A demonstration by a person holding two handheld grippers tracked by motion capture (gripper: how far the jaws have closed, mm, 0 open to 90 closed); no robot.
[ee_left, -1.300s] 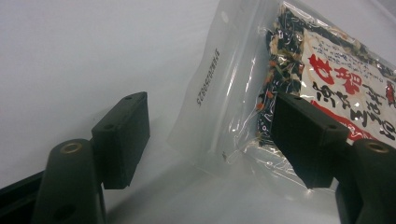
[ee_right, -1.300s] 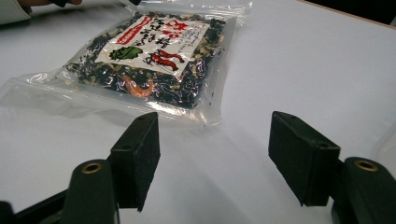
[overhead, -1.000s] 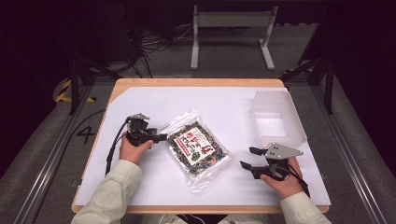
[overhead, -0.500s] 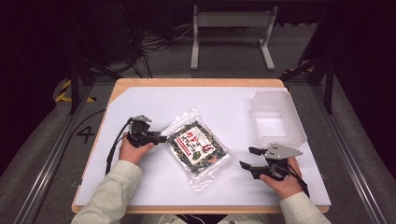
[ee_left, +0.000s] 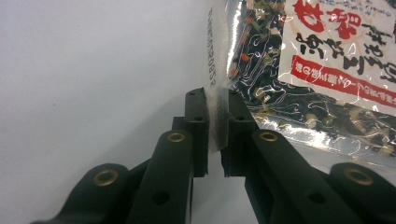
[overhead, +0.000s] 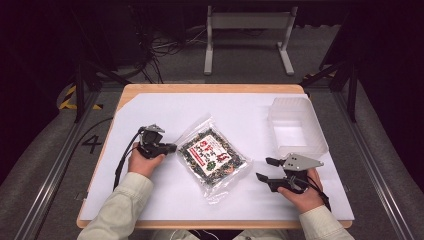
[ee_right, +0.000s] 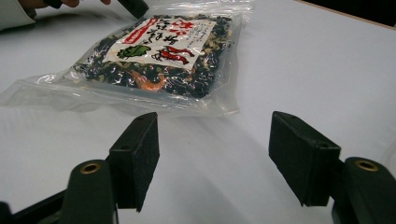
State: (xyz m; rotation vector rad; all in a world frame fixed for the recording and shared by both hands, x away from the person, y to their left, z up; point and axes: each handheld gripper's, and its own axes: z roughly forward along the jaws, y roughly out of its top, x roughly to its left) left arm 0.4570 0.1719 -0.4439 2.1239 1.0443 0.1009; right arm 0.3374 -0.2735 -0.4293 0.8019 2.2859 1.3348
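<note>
Left gripper (overhead: 172,148): held level near the tabletop's left edge, jaws pointing right; they have just been closing and now pinch a thin film edge between the 2 pads. Right gripper (overhead: 264,169): held level near the front-right corner, jaws spread apart, nothing between them, pointing left.

Lab: dark curtains (overhead: 45,60), floor cables (overhead: 165,47), metal rails (overhead: 55,170).
</note>
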